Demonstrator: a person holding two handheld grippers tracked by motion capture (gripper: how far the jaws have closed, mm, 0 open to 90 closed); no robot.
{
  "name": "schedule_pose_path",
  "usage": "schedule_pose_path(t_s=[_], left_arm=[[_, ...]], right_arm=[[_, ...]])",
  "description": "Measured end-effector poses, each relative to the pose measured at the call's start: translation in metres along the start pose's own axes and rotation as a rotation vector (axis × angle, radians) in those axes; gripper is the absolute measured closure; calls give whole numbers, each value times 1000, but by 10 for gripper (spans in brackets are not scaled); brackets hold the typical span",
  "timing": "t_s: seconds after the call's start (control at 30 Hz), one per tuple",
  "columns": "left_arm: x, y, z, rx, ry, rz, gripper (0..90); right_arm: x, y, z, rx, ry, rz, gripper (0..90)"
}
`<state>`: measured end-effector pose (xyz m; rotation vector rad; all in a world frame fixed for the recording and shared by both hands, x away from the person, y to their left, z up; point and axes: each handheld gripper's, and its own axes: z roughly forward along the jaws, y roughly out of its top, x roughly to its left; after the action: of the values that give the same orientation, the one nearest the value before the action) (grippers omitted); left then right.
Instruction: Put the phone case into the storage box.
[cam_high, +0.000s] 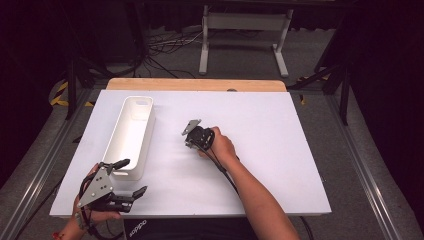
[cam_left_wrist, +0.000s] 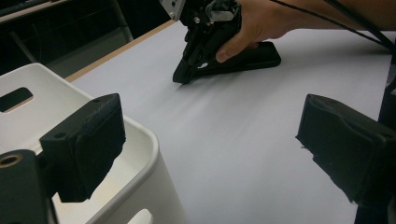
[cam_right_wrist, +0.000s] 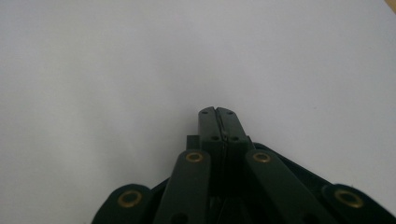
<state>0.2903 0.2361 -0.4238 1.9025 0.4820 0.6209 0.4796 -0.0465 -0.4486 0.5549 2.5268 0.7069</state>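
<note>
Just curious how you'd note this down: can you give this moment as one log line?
left gripper: open, beside white bin | right gripper: shut, empty, on white table

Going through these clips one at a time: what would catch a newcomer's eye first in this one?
Most striking is the long white bin lying empty on the left part of the white table. At the table's middle the right gripper, jaws shut, points down at the bare surface. The left gripper is held wide open at the near left corner, one jaw by the bin's near end.
</note>
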Motion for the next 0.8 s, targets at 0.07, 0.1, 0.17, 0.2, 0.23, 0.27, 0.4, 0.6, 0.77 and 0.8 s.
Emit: schedule_pose_path(t_s=[0.07, 0.1, 0.17, 0.2, 0.23, 0.27, 0.4, 0.6, 0.77, 0.8], left_arm=[[0, 0, 0, 2, -1, -2, 83], [0, 0, 0, 6, -1, 2, 83], [0, 0, 0, 8, -4, 6, 83], [0, 0, 0, 9, -2, 10, 83], [0, 0, 1, 12, -4, 10, 83], [0, 0, 1, 10, -5, 9, 83], [0, -1, 2, 14, -7, 6, 85], [1, -1, 1, 17, -6, -2, 86], [0, -1, 2, 19, -14, -11, 86], [1, -1, 2, 22, -7, 3, 86]], right_arm=[[-3, -2, 0, 3, -10, 3, 900], [-5, -3, 0, 8, -17, 11, 900], [-8, -4, -1, 17, -19, 15, 900], [-10, -5, -1, 17, -25, 17, 900], [-10, -6, -1, 21, -24, 24, 900], [-11, -6, -1, 17, -27, 28, 900], [-13, -7, -1, 21, -26, 30, 900], [-18, -10, -3, 28, -31, 50, 900], [-23, -15, -5, 34, -39, 73, 893], [-23, -15, -5, 34, -39, 73, 893]])
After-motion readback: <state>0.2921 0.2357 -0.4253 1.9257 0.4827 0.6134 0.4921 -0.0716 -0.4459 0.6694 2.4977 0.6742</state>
